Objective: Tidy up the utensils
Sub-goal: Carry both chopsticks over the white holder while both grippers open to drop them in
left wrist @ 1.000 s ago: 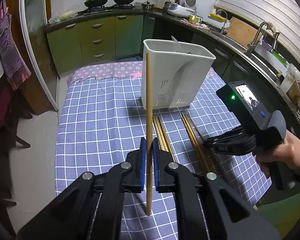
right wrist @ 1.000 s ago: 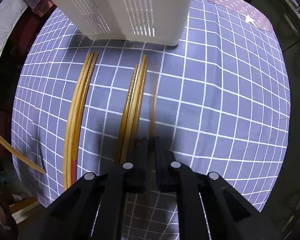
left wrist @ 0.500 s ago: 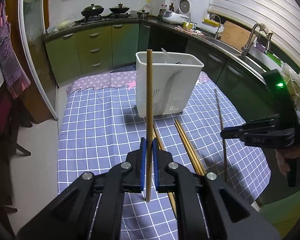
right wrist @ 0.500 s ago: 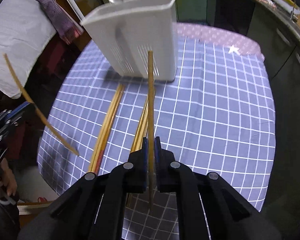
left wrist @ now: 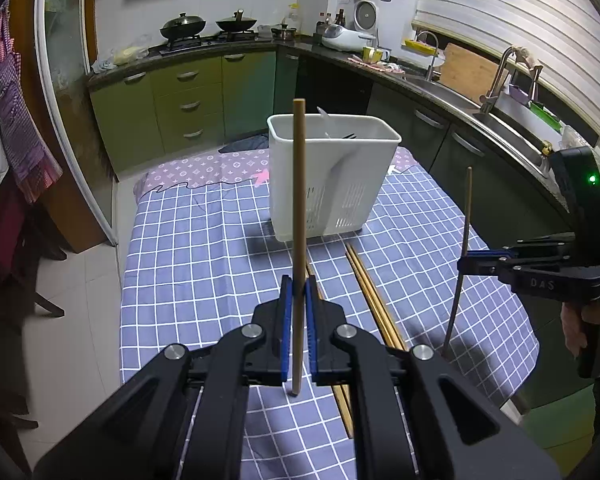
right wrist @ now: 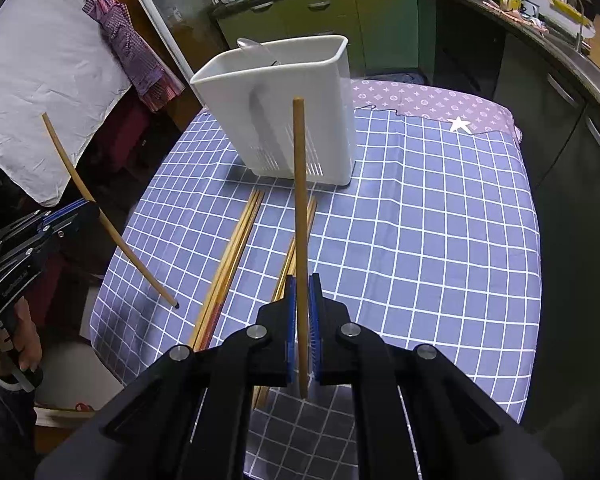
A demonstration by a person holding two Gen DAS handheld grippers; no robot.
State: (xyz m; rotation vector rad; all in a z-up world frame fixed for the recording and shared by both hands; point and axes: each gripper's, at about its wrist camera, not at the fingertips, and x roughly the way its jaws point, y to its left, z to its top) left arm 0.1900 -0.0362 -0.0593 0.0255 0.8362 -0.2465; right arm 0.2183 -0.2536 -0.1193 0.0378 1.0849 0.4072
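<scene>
**Both tongs lifted with one chopstick each, caddy waiting**

Left tongs (left wrist: pixel 297 312) are clamped on a single wooden chopstick (left wrist: pixel 299 216), which stands upright between the blue pads with its lower tip hanging below them. Right tongs (right wrist: pixel 302 320) are closed the same way on a second chopstick (right wrist: pixel 300 208), gripped low on its length so that most of the stick rises above the pads. Holding each stick near one end and roughly vertical looks like preparation for dropping it end-first into the white utensil caddy (left wrist: pixel 332 184).

That caddy stands upright on the counter, covered by a blue checked tablecloth (right wrist: pixel 420 240), with a spoon (right wrist: pixel 256 50) already leaning inside it. Both held chopsticks are in the air on the near side of the caddy, apart from it and not yet over its mouth. More chopsticks (right wrist: pixel 236 248) lie flat on the cloth just in front of the caddy, in two loose bundles pointing towards it, probably laid out so they can be picked up lengthwise. Much of the sorting is still to do.
</scene>
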